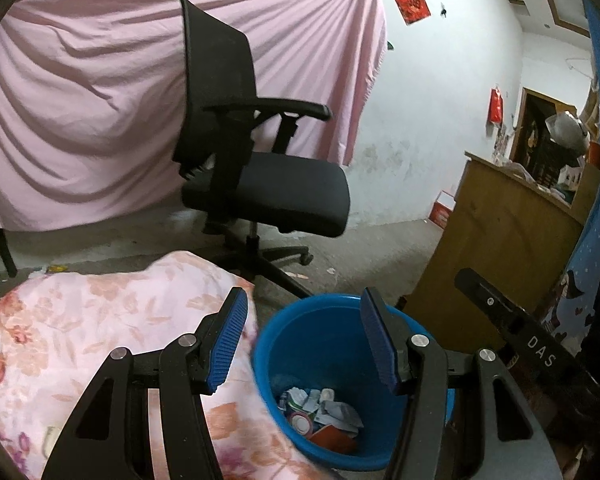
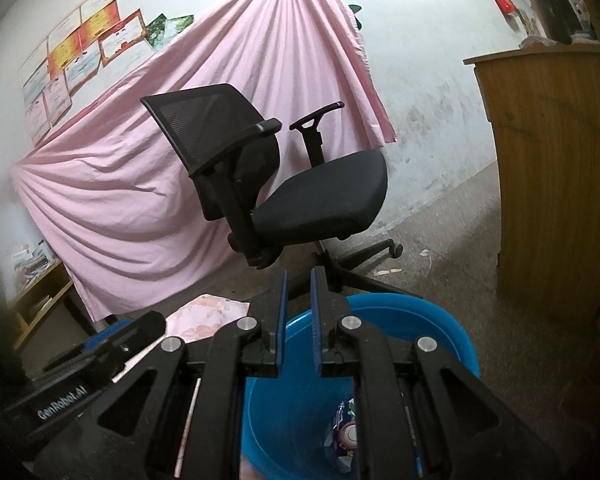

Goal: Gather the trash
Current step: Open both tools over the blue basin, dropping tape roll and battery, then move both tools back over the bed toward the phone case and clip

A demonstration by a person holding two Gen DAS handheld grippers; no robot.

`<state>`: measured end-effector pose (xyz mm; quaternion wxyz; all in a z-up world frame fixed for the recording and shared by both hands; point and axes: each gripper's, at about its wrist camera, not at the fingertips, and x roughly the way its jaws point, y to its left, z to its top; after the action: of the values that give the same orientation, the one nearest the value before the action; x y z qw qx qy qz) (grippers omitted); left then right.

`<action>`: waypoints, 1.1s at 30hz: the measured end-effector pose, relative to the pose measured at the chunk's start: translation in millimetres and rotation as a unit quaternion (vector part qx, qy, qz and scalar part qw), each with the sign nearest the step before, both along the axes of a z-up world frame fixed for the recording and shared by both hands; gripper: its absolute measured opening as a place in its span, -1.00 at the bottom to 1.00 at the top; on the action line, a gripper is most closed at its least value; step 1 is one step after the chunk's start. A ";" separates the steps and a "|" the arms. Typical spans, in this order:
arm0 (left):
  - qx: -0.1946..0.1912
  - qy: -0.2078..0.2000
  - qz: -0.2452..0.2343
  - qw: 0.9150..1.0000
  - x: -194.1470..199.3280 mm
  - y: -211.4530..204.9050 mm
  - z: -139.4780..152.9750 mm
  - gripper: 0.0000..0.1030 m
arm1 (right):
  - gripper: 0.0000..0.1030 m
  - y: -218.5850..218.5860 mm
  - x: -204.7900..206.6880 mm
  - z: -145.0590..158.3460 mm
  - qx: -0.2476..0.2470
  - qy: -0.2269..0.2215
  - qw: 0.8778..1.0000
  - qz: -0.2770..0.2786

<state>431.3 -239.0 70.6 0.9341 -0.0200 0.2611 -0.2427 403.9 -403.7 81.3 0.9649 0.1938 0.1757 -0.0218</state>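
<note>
We're over the round blue plastic bin on the concrete floor, both tools above its mouth. Left gripper: jaws spread wide, nothing between the blue ribbed pads. Right gripper: jaws nearly together, narrow gap, nothing visible in it.

Trash status: a pile of crumpled wrappers and packets sits at the bottom of the bin, so we judge part of the collecting is done. Bin is far from full.

Left to do, as far as we can see: small scraps on the floor near the base of the black mesh-back office chair, e.g. a pale strip-like piece and a white bit by the tall brown wooden cabinet. Can't tell what they are; too small. Also something yellowish on the floor past the pink floral quilt, which lies right beside the bin, touching or just short of its rim.

Both tools look free for the next pick.
</note>
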 end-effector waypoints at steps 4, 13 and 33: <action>-0.007 -0.012 0.022 1.000 -4.3 22.7 7.9 0.12 | -0.34 11.9 -0.4 5.0 -0.013 -0.008 1.000 0.010; -0.034 -0.050 0.106 0.993 -22.7 93.6 18.6 0.47 | 0.23 56.1 0.5 20.5 -0.061 -0.039 0.996 0.054; -0.020 -0.034 0.235 0.971 -63.3 206.8 -27.0 0.96 | 1.00 152.1 4.7 9.3 -0.134 -0.050 0.975 0.171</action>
<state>368.0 -32.2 43.5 0.9728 -0.0908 0.2122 -0.0217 408.6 -251.6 90.6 0.9792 0.0308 0.1531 0.1298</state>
